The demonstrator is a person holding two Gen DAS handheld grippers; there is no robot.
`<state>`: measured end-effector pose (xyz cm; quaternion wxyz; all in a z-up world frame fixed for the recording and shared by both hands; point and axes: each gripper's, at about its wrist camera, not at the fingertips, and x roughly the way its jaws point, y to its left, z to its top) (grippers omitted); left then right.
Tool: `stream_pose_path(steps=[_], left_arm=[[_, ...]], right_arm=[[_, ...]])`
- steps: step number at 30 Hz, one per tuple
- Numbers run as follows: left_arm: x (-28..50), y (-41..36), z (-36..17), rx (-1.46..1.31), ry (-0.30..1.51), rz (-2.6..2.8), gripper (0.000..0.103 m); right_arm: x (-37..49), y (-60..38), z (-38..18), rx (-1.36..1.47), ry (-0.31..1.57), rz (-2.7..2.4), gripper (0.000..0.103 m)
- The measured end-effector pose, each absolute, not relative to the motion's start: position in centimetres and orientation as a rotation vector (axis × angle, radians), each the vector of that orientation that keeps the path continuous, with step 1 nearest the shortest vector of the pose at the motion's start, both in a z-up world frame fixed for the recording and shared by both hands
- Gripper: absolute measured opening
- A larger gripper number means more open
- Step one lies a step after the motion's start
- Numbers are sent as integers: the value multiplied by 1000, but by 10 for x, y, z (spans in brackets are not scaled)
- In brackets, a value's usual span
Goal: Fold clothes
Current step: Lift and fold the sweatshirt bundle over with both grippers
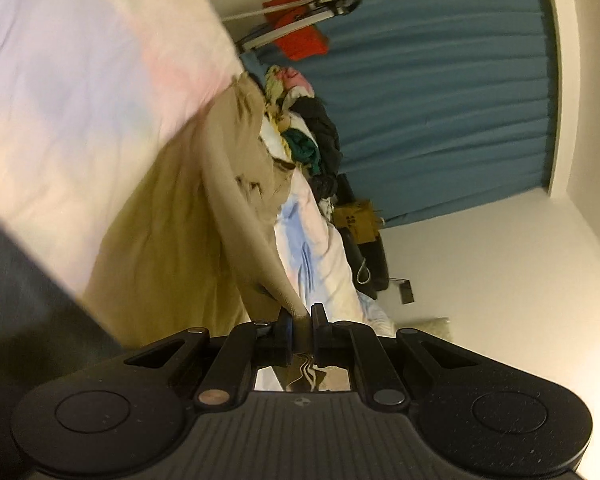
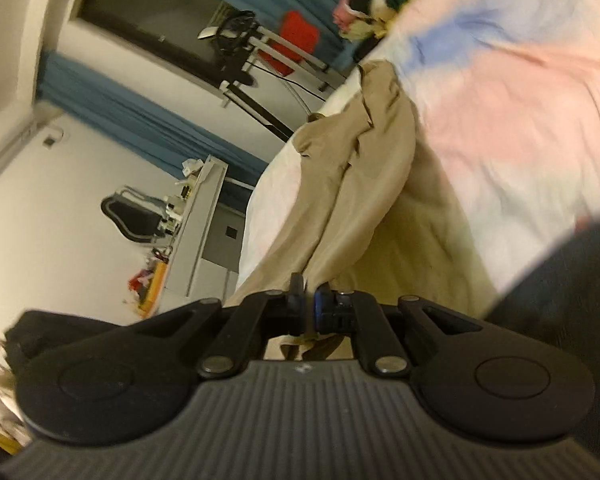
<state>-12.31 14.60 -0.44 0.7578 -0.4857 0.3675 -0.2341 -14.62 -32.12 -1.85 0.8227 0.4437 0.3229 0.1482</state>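
A: How far along is the folding?

B: Early, I'd judge. One tan garment (image 1: 168, 236), trousers by the look of the two legs, is lifted off the bed (image 2: 520, 128) at one end and hangs stretched towards it, its far end crumpled on the pastel cover. No fold is made in it yet.

A: And the tongs?

B: Both are closed tight on that same tan cloth. The left tongs (image 1: 302, 316) pinch a bunched edge of it, and the right tongs (image 2: 308, 294) pinch another part of the edge, with fabric showing behind the jaws in each wrist view.

A: What is left?

B: Spreading the piece flat, folding it, then the rest. There is one pile of unfolded clothes (image 1: 304, 128) at the far end of the bed: dark, green, pink and yellowish pieces. I cannot count them singly, they are too tangled.

A: So the tally?

B: Two tongs, one garment in hand, one heap waiting, nothing seen folded.
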Motion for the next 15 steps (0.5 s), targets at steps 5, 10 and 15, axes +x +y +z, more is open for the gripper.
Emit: stream_pose_path(steps=[5,10,15], left_arm=[[-105,147,-1,-1003,785,-476,9],[-51,146,10,-970,759,-492,9],[6,133,27,-878,755,-481,9]], right_arm=[[-136,-324,-13,949,639,279,8],[-100,-324,-8,981,622,264,8],[-47,-323,-4,964,600,218,8]])
